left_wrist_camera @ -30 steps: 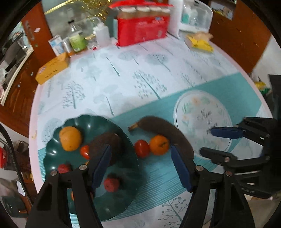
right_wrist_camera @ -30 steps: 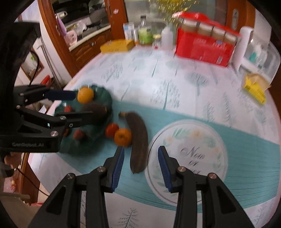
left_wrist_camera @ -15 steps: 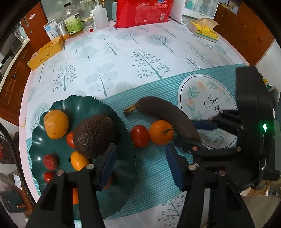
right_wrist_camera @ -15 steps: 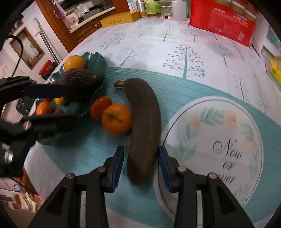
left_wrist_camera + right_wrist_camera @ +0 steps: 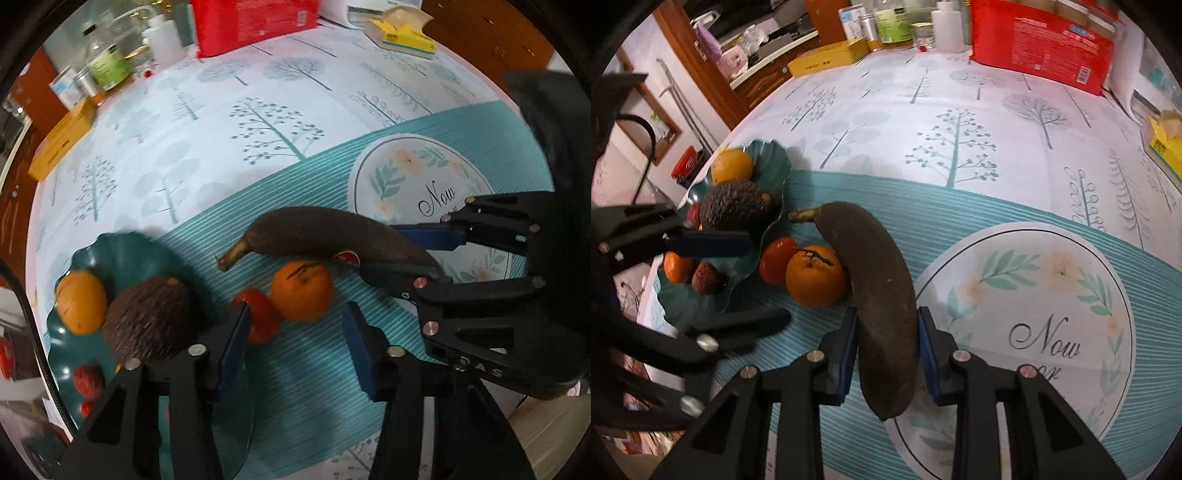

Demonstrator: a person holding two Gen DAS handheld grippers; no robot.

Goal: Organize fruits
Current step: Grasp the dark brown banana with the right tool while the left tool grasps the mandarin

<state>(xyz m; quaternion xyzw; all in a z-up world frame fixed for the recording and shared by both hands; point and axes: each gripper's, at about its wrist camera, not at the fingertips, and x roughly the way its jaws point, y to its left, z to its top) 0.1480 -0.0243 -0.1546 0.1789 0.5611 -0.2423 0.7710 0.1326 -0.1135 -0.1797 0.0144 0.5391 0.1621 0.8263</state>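
Banana: the long, brown-black overripe banana lies on the teal striped band of my tree-printed tablecloth, stem end pointing at the plate, far end just over the rim of the printed round floral medallion.
Right gripper: my right gripper has both blue pads against the banana's lower half, clamped on it.
Left gripper: my left gripper is spread wide with nothing between the pads, hovering over the two loose fruits.
Loose fruits: a round orange tangerine touches the banana's side; a small red tomato touches the tangerine, by the plate's edge.
Plate: the dark green scalloped plate near the table's edge carries a rough dark brown avocado, an orange and smaller red and orange fruits.
Far edge: a red package, a yellow flat box, bottles.
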